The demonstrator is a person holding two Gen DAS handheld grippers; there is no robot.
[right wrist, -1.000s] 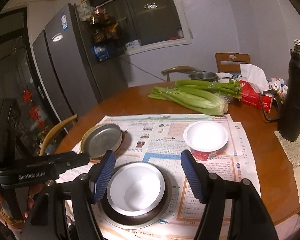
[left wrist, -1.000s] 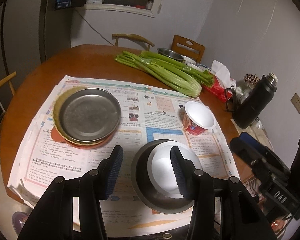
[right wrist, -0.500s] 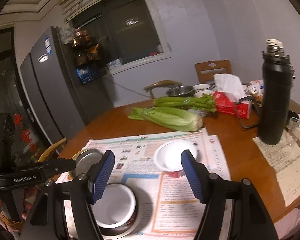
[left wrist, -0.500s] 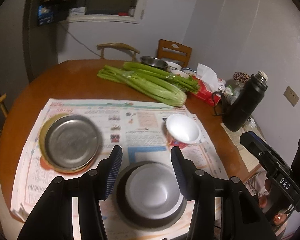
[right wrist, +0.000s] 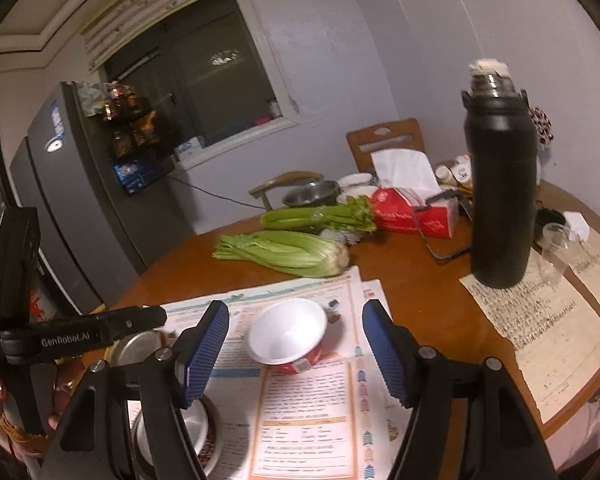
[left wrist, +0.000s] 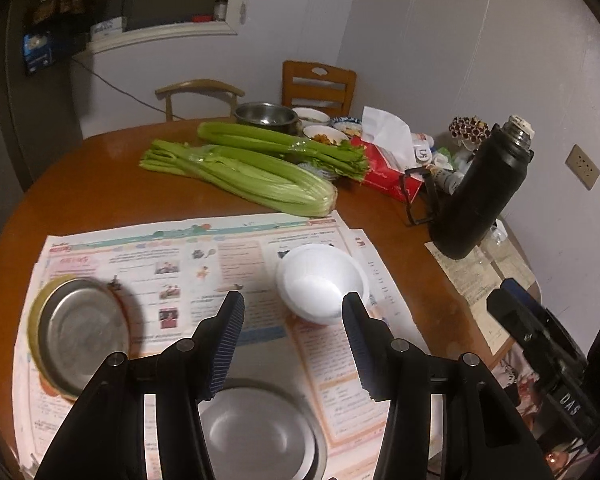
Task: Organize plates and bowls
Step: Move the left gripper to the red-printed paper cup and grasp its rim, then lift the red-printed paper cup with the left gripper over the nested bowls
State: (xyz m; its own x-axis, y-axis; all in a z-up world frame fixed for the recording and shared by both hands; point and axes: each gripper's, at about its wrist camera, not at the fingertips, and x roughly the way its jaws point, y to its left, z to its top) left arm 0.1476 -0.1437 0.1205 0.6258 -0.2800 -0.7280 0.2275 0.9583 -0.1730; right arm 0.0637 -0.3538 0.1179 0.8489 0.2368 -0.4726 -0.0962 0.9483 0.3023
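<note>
A white bowl with a red outside [left wrist: 322,282] [right wrist: 287,334] stands on newspaper [left wrist: 236,248] on the round wooden table. A stack of plates topped by a metal plate [left wrist: 82,330] [right wrist: 134,348] lies at the left. A white bowl nested in a dark metal bowl [left wrist: 256,432] [right wrist: 198,428] sits at the near edge. My left gripper [left wrist: 294,344] is open and empty, above the nested bowls. My right gripper [right wrist: 296,354] is open and empty, above and in front of the white bowl.
Two celery bunches [left wrist: 244,168] lie across the middle. A black thermos [right wrist: 498,184], a red tissue box [right wrist: 414,208], a metal bowl [left wrist: 266,116] and small dishes stand at the far right. Chairs [left wrist: 320,82] stand behind. A fridge [right wrist: 60,200] stands at the left.
Both grippers have risen and drawn back from the nested bowls, tilting up toward the far side. Both stay open and empty.
</note>
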